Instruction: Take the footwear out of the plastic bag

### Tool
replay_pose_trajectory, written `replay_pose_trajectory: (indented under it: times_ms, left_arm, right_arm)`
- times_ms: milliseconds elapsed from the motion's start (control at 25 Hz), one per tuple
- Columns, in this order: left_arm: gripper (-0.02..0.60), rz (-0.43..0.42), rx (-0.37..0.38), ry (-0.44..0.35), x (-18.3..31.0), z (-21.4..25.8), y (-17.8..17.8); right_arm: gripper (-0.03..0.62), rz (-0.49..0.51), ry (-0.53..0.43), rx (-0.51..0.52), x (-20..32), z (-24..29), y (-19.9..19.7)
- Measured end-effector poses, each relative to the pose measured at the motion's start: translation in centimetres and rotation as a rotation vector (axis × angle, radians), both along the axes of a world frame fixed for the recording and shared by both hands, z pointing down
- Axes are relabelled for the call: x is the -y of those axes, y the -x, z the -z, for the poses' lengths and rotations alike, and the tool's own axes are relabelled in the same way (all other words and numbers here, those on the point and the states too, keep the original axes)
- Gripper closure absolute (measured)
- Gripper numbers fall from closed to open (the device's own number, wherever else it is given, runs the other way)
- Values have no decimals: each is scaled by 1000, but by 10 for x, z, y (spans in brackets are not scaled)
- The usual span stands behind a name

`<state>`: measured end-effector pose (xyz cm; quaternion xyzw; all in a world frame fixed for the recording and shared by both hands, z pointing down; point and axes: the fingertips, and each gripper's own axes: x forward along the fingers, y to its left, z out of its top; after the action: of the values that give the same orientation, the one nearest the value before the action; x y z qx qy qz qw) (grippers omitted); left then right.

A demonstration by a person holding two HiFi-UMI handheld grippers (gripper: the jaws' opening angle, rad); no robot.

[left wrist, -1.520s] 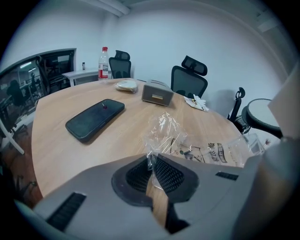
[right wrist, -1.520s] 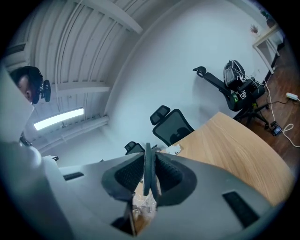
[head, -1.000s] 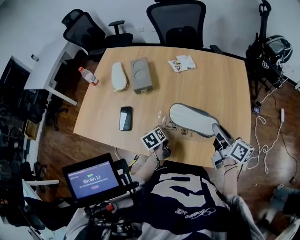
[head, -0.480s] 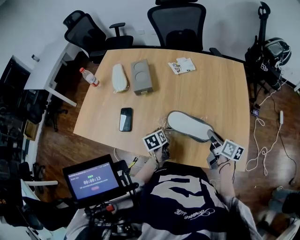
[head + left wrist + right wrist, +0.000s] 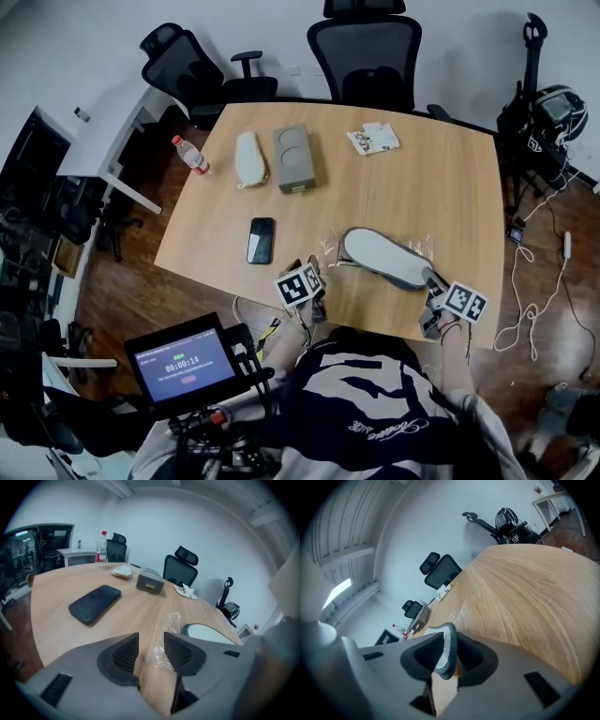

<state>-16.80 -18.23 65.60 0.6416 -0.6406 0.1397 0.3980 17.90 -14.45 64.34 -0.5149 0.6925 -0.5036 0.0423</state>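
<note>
Since the right gripper (image 5: pixel 450 644) has the heel rim of the grey fabric shoe with the white sole (image 5: pixel 380 258) pinched tight between its jaws, I'd say the trick now is to pull low and straight back toward the person. That way the shoe slides free instead of dragging the crinkly clear plastic bag (image 5: pixel 174 619) along with it.

The shoe lies sole-up on the light wooden table (image 5: pixel 441 169), near the front edge. Film shows at both its ends, but I can't tell how much of it sits inside the bag.

The left gripper (image 5: pixel 151 638) has just been opening its jaws. They stand apart with a bit of film lying between them, and the pads aren't pressing on it. My guess is it should re-pinch the bag, or pin it flat, before any pull.

Pose-wise, both grippers sit at the near table edge. The left one angles down-and-forward at the shoe's toe end, and the right one is tilted shallower at the heel.
</note>
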Motion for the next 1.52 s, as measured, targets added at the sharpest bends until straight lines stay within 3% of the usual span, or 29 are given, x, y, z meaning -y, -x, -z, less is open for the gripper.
replay_pose_trajectory:
  times_ms: [80,200,360,480,600,840,1080,1200,1320,1520]
  left_arm:
    - [423,46,3,-17,0,2,16]
    - [423,51,-35,-40,-8,14,24]
    - [423,-17,-53,-95,-9,33,11]
    - [423,-89,-61,-122,-7,42,-7]
    - [425,-166,-88,-139,-7,47,-25]
    - [425,-375,-110,-180,-18,58,-68]
    - [426,-490,-139,-227,-37,74,-103]
    - [428,-517,-172,-233,-51,79,-117]
    - [430,-524,-202,-230,-62,84,-128]
    - [430,-532,-185,-250,-93,95,-145]
  right_arm:
    - [510,5,16,-32,0,-9,-1]
    - [505,1,19,-69,-9,-7,-2]
    - [480,44,-4,-184,-13,-4,0]
    - [385,49,-6,-347,-15,-1,-5]
    - [379,21,-32,-427,-18,9,-7]
    - [382,13,-157,-382,-29,52,24]
    - [430,33,-259,-373,-50,85,62]
    - [473,34,-283,-359,-61,93,71]
    - [576,20,-294,-359,-70,100,70]
    - [589,40,-306,-319,-98,105,66]
